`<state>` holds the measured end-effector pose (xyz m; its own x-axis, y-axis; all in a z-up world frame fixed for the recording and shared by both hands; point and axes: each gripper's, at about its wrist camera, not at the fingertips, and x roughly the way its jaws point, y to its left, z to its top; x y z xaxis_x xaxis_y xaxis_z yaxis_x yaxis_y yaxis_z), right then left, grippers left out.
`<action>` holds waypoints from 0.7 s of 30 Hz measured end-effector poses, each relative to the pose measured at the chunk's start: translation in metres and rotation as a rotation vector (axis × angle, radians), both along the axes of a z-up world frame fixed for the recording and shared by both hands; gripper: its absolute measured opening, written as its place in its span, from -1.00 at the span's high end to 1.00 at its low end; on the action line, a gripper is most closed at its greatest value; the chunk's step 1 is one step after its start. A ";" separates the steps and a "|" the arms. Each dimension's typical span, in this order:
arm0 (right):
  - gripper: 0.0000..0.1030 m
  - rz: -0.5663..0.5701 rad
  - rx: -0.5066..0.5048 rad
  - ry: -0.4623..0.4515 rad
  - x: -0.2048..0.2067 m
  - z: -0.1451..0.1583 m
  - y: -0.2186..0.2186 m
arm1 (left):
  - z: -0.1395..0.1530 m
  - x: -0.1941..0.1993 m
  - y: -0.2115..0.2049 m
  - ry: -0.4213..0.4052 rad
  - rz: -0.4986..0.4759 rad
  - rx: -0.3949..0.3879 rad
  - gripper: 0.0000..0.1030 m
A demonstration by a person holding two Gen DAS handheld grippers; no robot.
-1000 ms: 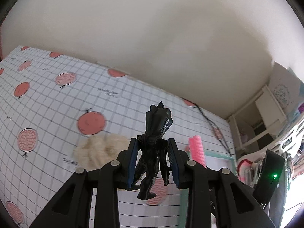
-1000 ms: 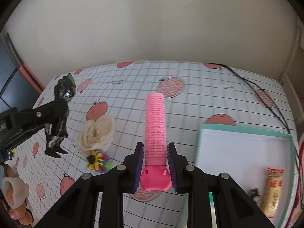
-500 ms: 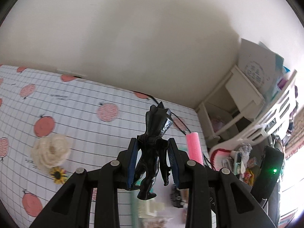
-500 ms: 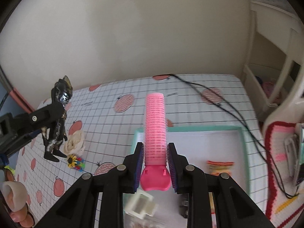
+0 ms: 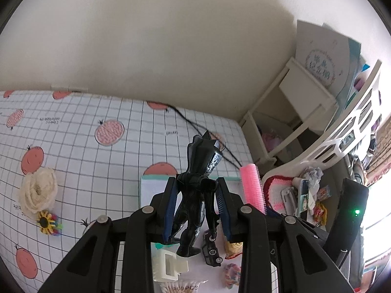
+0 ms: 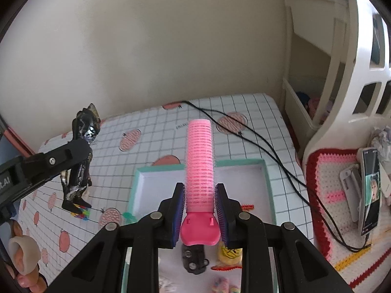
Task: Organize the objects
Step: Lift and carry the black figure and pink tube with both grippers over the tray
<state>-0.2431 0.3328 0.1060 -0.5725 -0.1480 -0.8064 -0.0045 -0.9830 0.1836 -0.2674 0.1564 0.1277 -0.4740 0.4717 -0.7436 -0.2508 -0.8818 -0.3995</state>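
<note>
On the desk's left part lie a cream flower (image 5: 38, 194) and, just in front of it, a small sunflower (image 5: 46, 222); neither is in the box yet. A second ago both cameras looked at that left stretch with the box off to the right. Now the teal-rimmed box (image 6: 267, 178) lies under both grippers near the desk's right edge, so both loads have been carried over it and look ready to set down.

The left gripper (image 5: 196, 210) is clenched on a black figure (image 5: 199, 185), held upright above the box's near part, over a white clip (image 5: 168, 267) and a toy car (image 5: 211, 251).

The right gripper (image 6: 200, 213) grasps a pink roller (image 6: 199, 166) by its base, tip pointing away, above the box's middle; a dark item and a yellow one lie beneath.

A cotton-swab pack (image 5: 179, 287) at the bottom of the left view reads what looks like "100 PCS". The desk cover's small print is too blurred to read. A card (image 5: 320, 66) on the shelf at right bears characters I cannot make out.
</note>
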 end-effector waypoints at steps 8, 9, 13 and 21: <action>0.48 0.007 0.021 -0.088 -0.009 -0.037 -0.002 | -0.041 -0.009 0.012 -0.080 -0.012 -0.032 0.36; 0.48 0.007 0.025 -0.094 -0.009 -0.040 -0.003 | -0.046 -0.009 0.014 -0.090 -0.012 -0.039 0.36; 0.48 0.013 0.041 -0.128 -0.013 -0.055 -0.006 | -0.065 -0.011 0.020 -0.122 -0.021 -0.061 0.36; 0.47 0.023 0.050 -0.171 -0.021 -0.078 -0.006 | -0.086 -0.014 0.030 -0.145 -0.031 -0.078 0.36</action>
